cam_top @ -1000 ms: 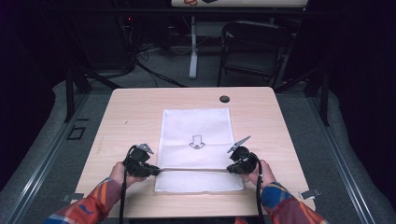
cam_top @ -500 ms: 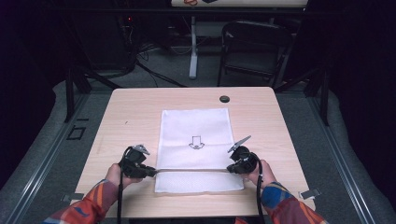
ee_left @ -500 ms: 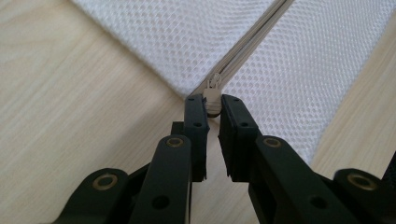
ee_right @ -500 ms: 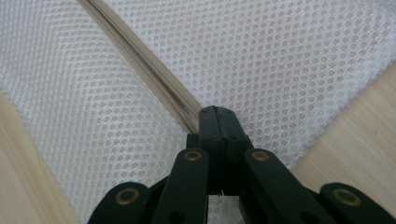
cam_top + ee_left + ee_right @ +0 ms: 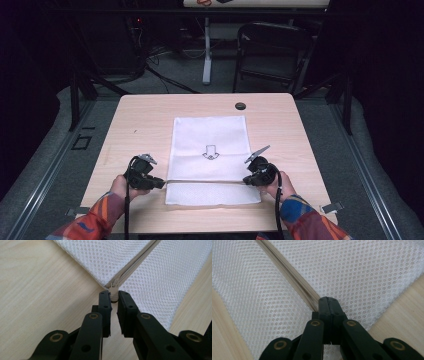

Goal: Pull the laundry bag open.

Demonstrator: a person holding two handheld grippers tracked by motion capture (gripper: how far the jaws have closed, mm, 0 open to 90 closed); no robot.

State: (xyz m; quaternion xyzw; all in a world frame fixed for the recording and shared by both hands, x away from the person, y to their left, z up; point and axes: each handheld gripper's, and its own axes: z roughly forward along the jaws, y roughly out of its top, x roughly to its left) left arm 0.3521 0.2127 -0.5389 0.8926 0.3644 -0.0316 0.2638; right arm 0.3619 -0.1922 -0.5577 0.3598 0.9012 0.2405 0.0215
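Fingers, left gripper (image 5: 113, 296) – pinching zipper pull (image 5: 114, 291); right gripper (image 5: 329, 301) – clamped on mesh bag (image 5: 362, 272).

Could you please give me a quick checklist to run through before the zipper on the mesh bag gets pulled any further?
1. Left gripper clamped on the zipper pull: ok, the pull sits between the jaw tips.
2. Right gripper pinching the mesh bag at the zipper end: ok, jaws closed there on the fabric by the zipper line.
3. Zipper line taut and straight between the grippers: ok in the high view.
4. Bag lying flat on the table: ok.
5. Path clear: ok, the small black object sits at the far edge.
6. Teeth free of snagged mesh: cannot tell.
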